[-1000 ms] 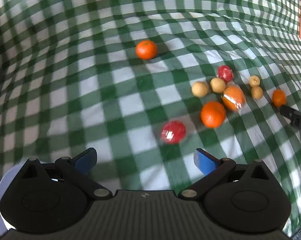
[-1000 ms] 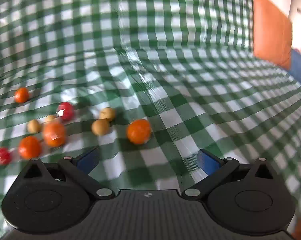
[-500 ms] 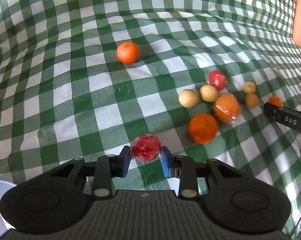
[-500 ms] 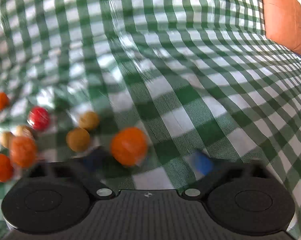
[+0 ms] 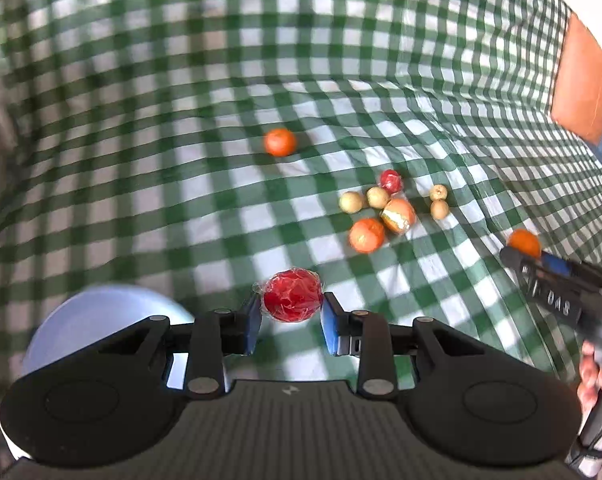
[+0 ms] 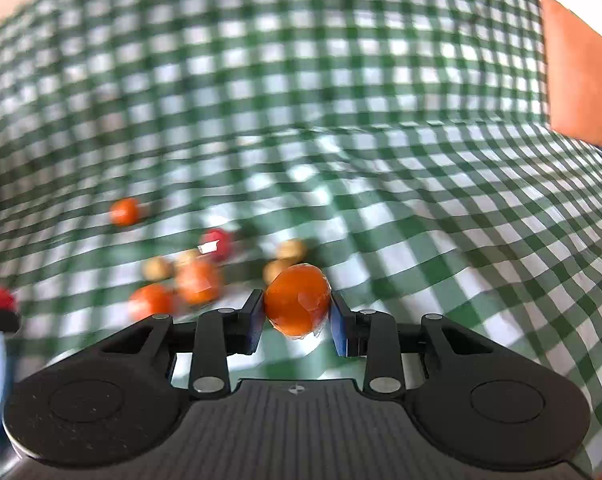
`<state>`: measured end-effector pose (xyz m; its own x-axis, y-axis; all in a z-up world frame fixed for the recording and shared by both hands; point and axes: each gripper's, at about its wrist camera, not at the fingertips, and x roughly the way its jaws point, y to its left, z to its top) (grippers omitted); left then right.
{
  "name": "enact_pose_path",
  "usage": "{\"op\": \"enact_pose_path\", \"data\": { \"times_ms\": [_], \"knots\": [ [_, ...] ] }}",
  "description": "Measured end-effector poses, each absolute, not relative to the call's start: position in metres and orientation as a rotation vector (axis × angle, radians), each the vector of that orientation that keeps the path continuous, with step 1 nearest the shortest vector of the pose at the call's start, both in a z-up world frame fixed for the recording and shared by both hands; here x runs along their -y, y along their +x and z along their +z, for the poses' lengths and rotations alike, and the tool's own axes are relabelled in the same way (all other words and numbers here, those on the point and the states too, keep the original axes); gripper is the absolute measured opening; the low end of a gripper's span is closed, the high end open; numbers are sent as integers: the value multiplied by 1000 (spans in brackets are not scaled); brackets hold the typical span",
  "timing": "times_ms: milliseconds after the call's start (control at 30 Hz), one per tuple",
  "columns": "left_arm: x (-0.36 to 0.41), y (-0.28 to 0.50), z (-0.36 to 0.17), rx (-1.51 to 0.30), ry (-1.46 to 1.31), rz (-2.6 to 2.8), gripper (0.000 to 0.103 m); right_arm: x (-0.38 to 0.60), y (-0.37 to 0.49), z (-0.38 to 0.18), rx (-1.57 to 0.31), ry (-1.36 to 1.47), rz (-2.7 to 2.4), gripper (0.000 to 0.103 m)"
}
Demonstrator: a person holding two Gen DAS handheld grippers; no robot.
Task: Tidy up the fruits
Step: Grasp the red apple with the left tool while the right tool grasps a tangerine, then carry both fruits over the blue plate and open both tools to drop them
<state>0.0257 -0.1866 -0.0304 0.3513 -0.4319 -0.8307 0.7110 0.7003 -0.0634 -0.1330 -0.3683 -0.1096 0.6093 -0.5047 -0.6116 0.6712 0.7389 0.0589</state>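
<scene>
My left gripper [image 5: 291, 307] is shut on a red fruit wrapped in clear film [image 5: 292, 295], lifted off the green checked cloth [image 5: 181, 200]. In the right wrist view my right gripper [image 6: 296, 309] has a wrapped orange [image 6: 297, 298] between its blue pads; the jaws are closing and the pads press on it. That same gripper [image 5: 527, 258] and orange [image 5: 523, 242] show at the right of the left wrist view. On the cloth lie a lone orange [image 5: 280, 142], another orange [image 5: 367, 235], a wrapped orange [image 5: 398, 215], a small red fruit [image 5: 390, 181] and several tan round fruits [image 5: 350, 202].
A pale round bowl [image 5: 101, 320] sits just below and left of my left gripper. An orange cushion [image 5: 581, 80] stands at the far right edge of the cloth. A person's hand [image 5: 597, 376] holds the right gripper's handle.
Both grippers went from wide open to closed: the left took the red fruit, the right took the orange. Both have since risen from the cloth with their fruit.
</scene>
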Motion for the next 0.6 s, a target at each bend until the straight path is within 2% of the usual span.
{"op": "enact_pose_path", "data": {
  "times_ms": [267,600],
  "knots": [
    [58,-2,5,-1005,258,-650,36,250,-136,-72,-615,285,-470,35],
    [-68,-25,36,-952,126,-491,36,122,-127,-31,-606,184,-227,35]
  ]
}}
